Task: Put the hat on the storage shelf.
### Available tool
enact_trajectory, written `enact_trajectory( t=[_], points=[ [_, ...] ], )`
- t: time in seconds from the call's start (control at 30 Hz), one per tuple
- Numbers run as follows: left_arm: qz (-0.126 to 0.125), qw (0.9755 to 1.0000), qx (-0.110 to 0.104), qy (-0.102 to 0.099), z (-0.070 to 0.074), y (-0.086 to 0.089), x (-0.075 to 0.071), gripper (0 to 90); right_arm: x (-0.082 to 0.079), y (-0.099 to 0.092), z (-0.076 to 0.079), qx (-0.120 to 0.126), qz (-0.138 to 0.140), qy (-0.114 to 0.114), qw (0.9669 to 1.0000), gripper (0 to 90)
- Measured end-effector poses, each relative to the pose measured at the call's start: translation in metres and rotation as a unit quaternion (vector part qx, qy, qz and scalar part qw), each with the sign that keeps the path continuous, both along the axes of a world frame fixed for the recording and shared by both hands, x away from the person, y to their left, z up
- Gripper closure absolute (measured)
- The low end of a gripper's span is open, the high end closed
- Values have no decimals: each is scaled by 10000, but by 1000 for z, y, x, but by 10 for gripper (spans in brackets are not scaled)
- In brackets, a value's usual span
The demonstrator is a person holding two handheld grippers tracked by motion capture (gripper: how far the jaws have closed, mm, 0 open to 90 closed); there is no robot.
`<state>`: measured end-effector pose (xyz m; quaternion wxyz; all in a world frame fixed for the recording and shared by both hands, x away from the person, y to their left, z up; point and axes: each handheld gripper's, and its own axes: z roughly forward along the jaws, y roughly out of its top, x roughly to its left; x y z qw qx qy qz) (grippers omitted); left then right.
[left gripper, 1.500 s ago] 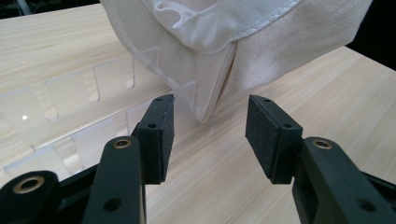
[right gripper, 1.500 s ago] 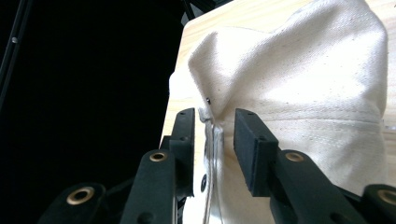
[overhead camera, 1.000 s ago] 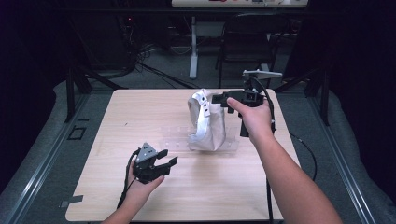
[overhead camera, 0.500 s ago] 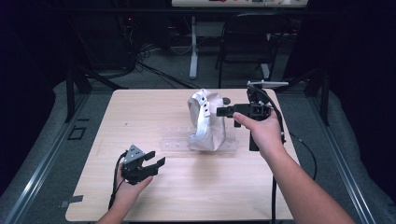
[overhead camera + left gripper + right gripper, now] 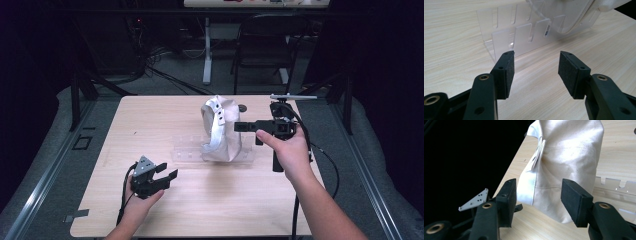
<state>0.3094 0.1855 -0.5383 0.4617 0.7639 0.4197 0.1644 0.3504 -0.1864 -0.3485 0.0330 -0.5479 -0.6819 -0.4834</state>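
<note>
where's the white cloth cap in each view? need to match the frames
High view: the white cloth cap stands at table centre, on the clear slotted rack, left of the right gripper.
Left gripper view: top right corner, only its curved brim edge, above the rack.
Right gripper view: centre, upright beyond the open jaws, cap.
Shared landmark: the clear slotted rack, at the right edge in the right gripper view.
</note>
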Motion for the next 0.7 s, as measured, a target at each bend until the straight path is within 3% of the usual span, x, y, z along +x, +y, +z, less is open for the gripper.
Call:
enact_trajectory(
  t=[0.43,0.7],
  points=[
    [-29,10000,29,21,-2,-2,-1,469,-19,0,-11,196,312,-158,9992,453],
    [-35,10000,21,24,-2,-4,-1,461,-33,-5,-25,246,268,-266,9990,441]
  ],
)
